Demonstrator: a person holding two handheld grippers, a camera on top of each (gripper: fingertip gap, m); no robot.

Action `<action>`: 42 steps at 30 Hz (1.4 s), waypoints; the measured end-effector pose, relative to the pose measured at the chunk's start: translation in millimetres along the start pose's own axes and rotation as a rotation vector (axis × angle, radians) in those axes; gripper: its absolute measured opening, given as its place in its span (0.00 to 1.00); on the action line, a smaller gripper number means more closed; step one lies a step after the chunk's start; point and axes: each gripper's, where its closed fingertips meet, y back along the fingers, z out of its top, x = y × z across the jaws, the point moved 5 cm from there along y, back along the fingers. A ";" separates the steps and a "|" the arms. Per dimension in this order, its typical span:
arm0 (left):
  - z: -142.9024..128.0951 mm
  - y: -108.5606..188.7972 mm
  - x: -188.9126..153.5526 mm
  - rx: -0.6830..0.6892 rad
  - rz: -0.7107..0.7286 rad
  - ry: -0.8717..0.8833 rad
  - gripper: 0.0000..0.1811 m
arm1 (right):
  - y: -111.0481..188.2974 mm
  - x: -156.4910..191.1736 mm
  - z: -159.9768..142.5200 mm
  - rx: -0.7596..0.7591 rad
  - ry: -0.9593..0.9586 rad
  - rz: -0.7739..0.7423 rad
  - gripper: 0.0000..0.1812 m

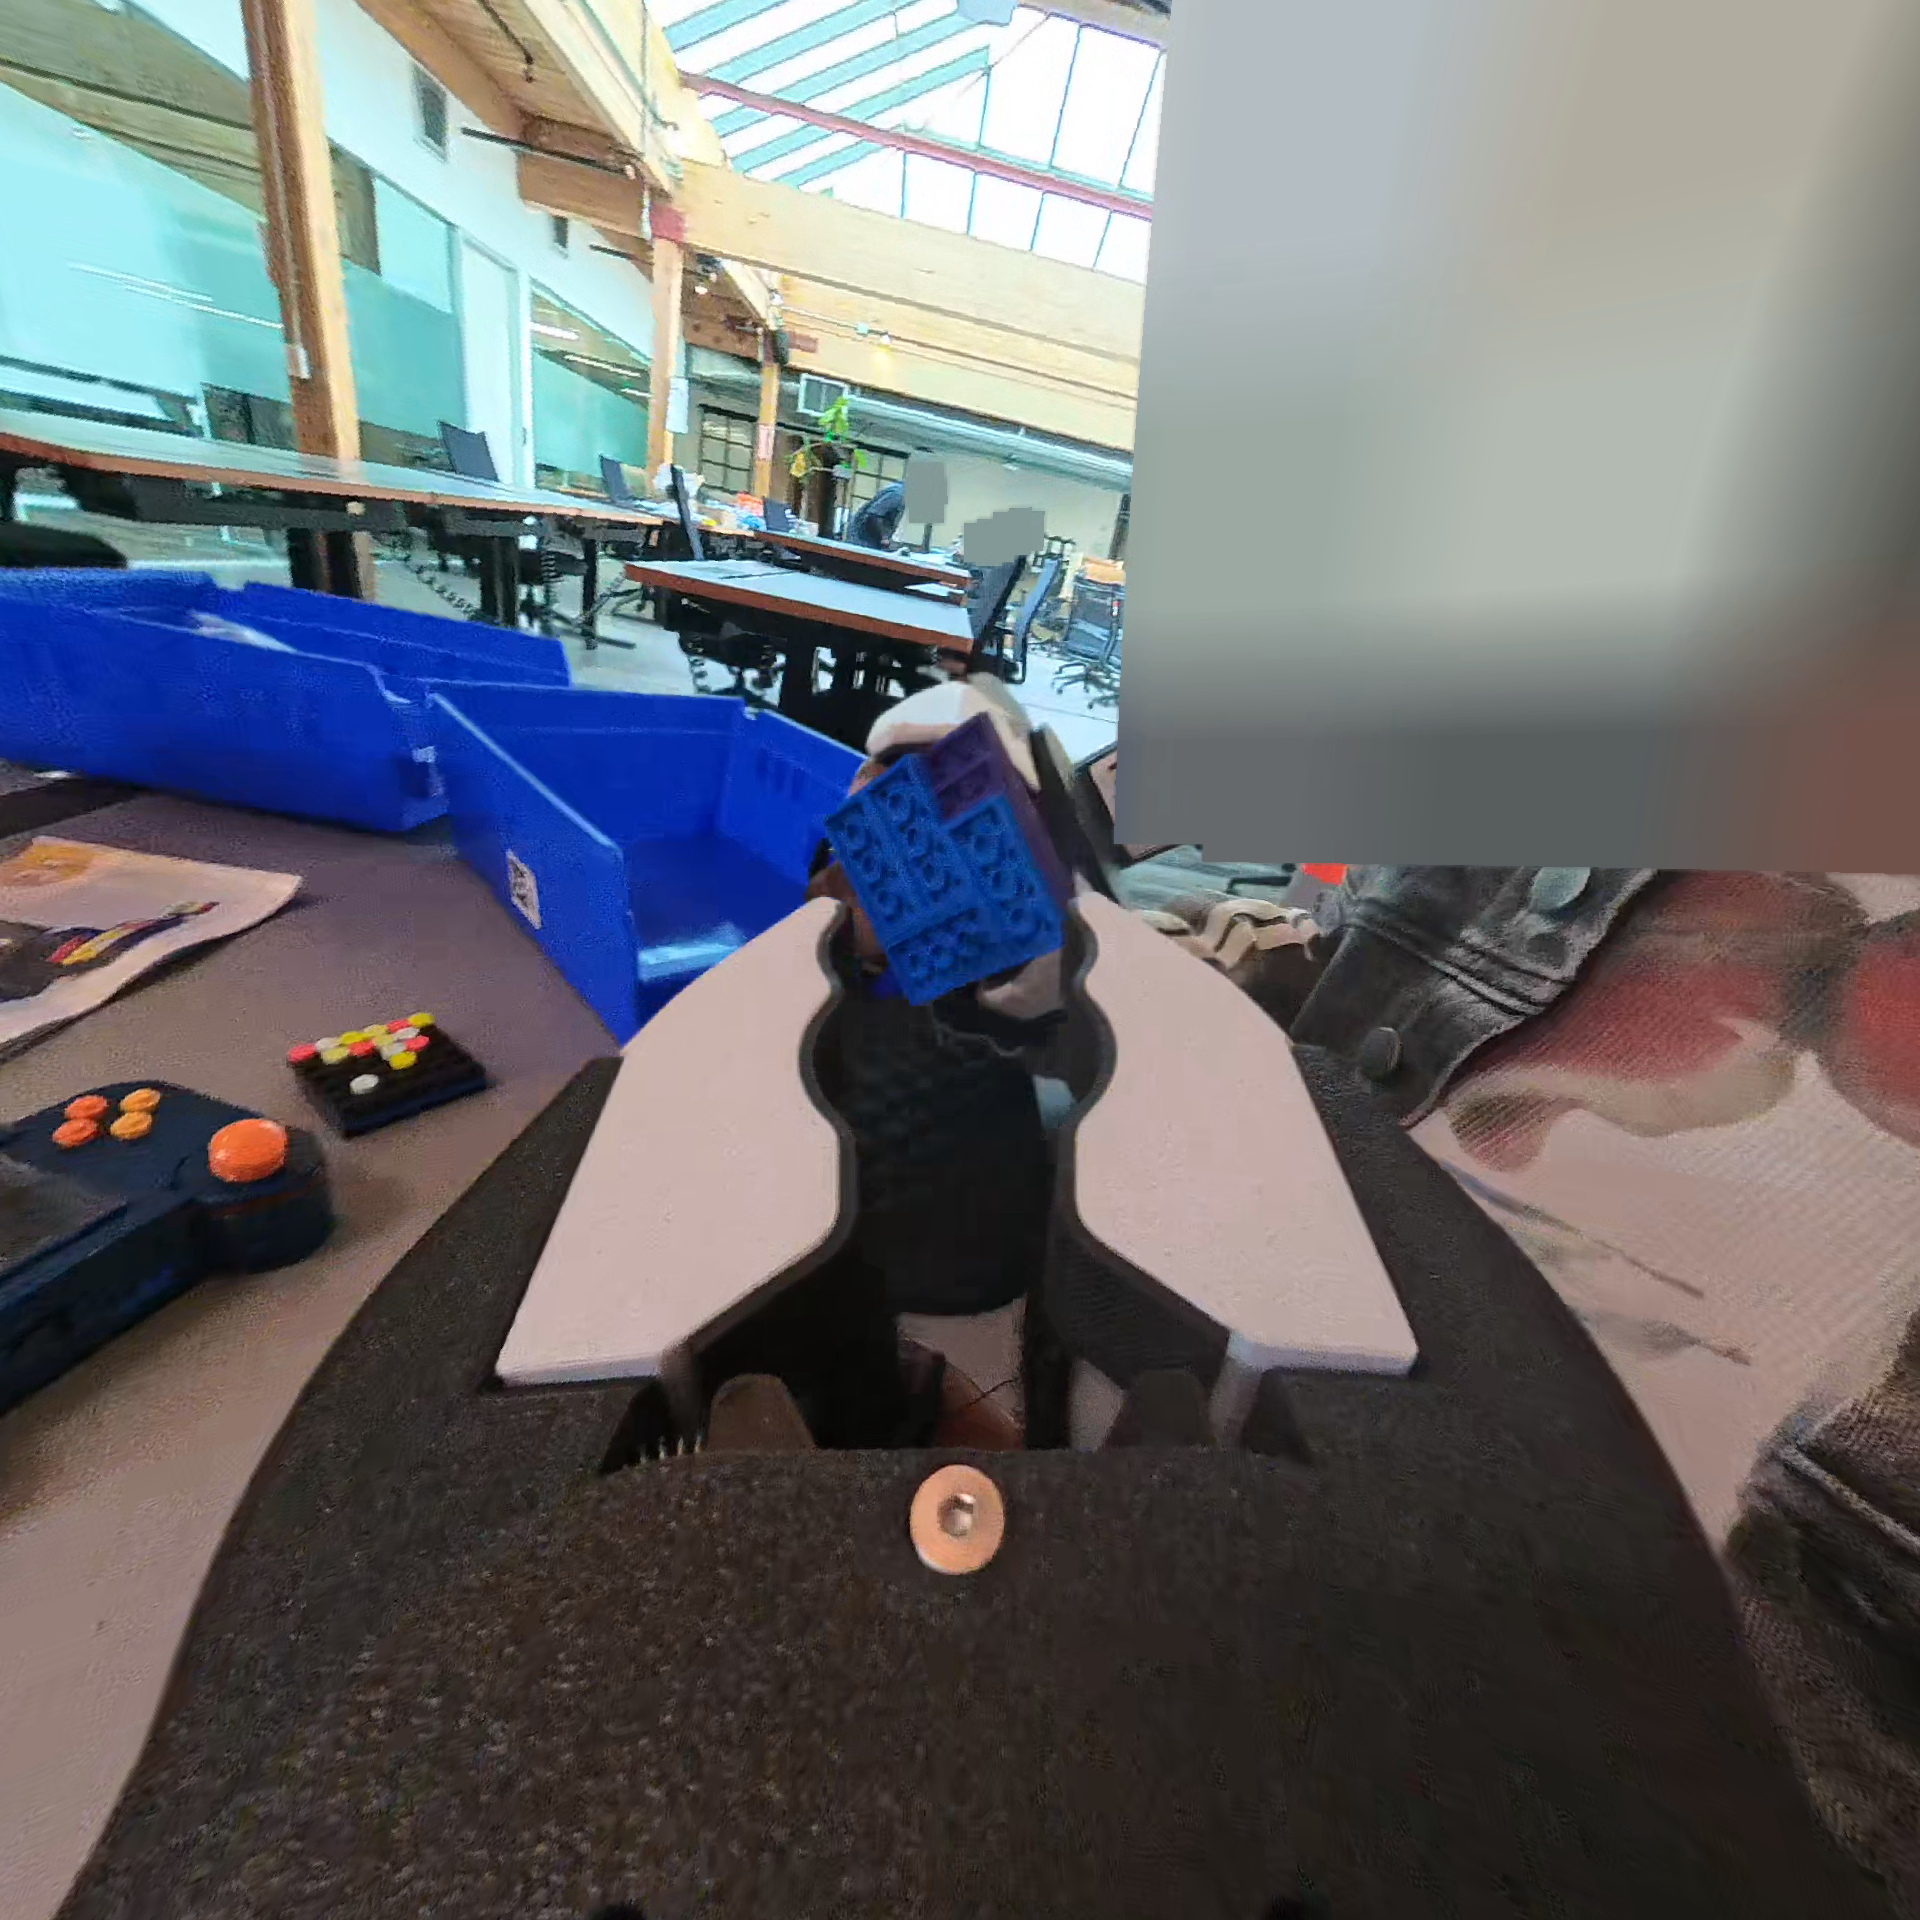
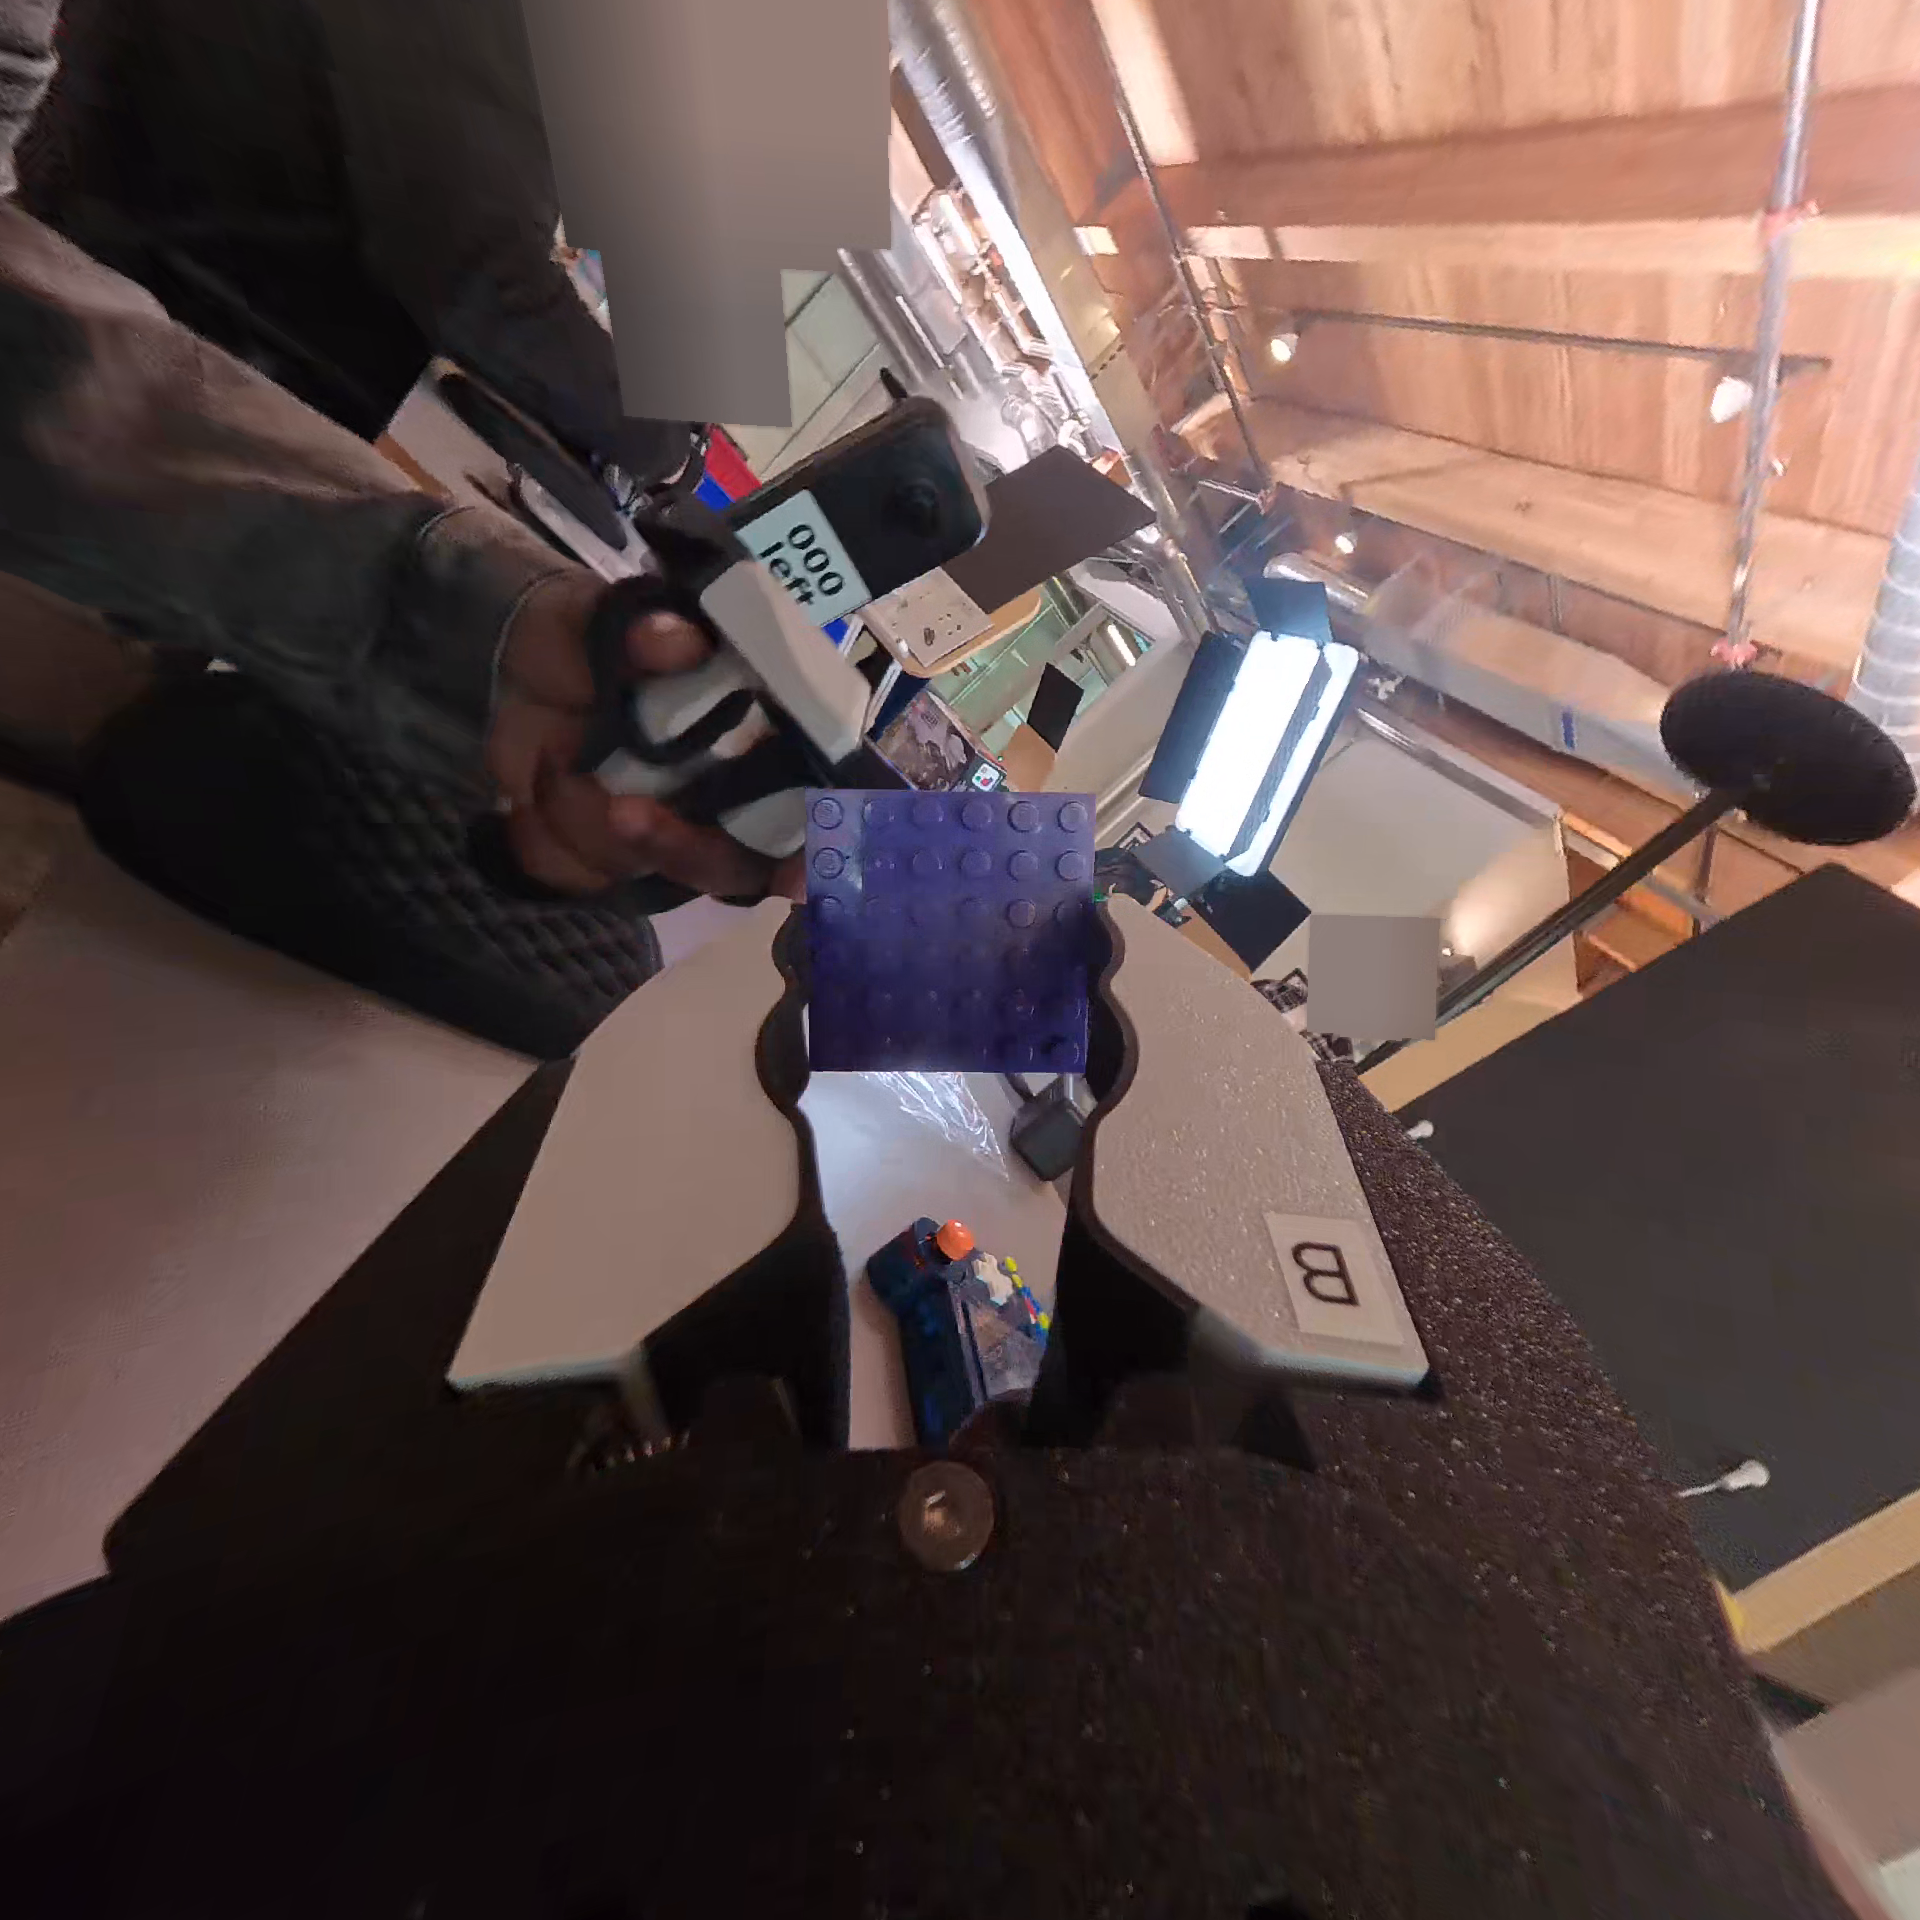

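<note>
Dark purple studded brick plate (image 2: 948, 894), square, studs toward the right wrist camera, flat face on. Held in the air between the right gripper (image 2: 948, 935) fingertips, side edges against both fingers, upper half sticking out past the tips. From the left wrist view: underside (image 1: 951, 883) showing, brighter blue plates stuck on the back with the purple at the upper corner, tilted. Lower corner dipping between the left gripper (image 1: 956, 920) tips; contact there unclear.

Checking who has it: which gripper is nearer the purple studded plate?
Right. The right gripper clamps the purple studded plate between its fingers; the left gripper sits just short of its underside.
</note>
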 end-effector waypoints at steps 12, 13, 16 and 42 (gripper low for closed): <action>23.9 -14.2 -29.3 -0.038 0.065 -0.534 0.26 | 0.0 -4.4 3.0 -0.208 -0.719 0.229 0.28; 23.0 -15.4 -29.8 -0.012 0.043 -0.525 0.26 | 0.7 -6.3 2.6 -0.238 -0.770 0.223 0.29; 22.2 -20.0 -27.5 0.018 0.052 -0.495 0.24 | 0.0 -5.1 1.6 -0.240 -0.783 0.230 0.28; 4.7 -10.8 -12.3 0.167 0.073 -0.358 0.17 | -11.3 3.3 -8.7 0.010 -0.758 0.323 0.32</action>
